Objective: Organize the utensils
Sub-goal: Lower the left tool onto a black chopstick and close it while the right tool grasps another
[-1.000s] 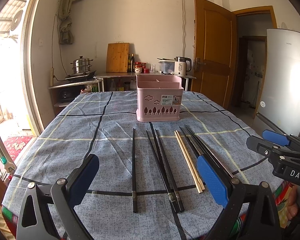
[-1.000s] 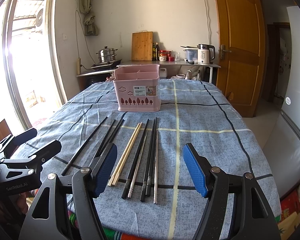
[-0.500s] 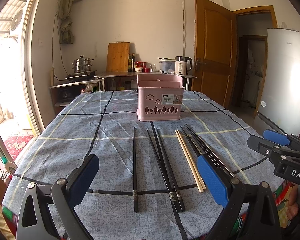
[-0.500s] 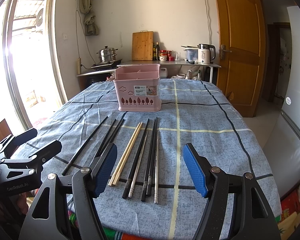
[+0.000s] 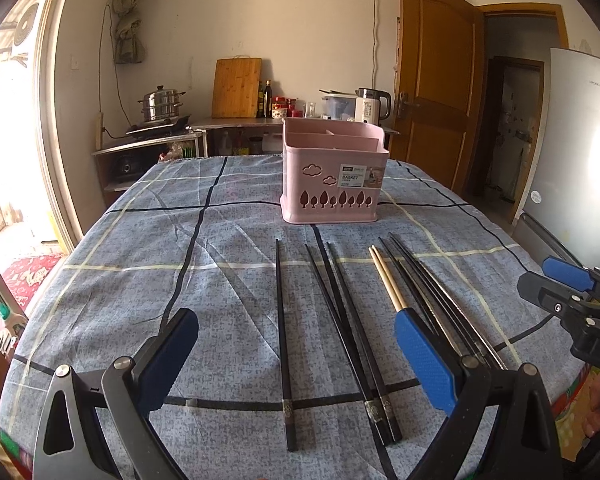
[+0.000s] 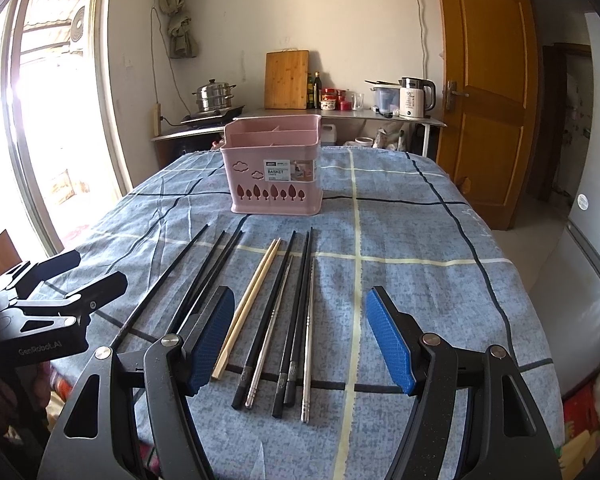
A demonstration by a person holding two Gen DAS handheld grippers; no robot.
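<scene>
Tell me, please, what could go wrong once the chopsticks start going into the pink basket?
The black chopsticks lie touching the steel ones, so the open right tongs may pinch a mixed pair. The basket stands loose on wrinkled cloth; a push could slide it.

Ahead of the left gripper (image 5: 296, 350), bare tablecloth (image 5: 140, 272) lay open to its left side; black chopsticks (image 5: 282, 336) ran straight forward between its spread jaws. Beyond them the pink basket (image 5: 332, 176) blocked the way. The right gripper (image 6: 300, 340) had clear cloth to its right, with chopsticks beneath it.
</scene>
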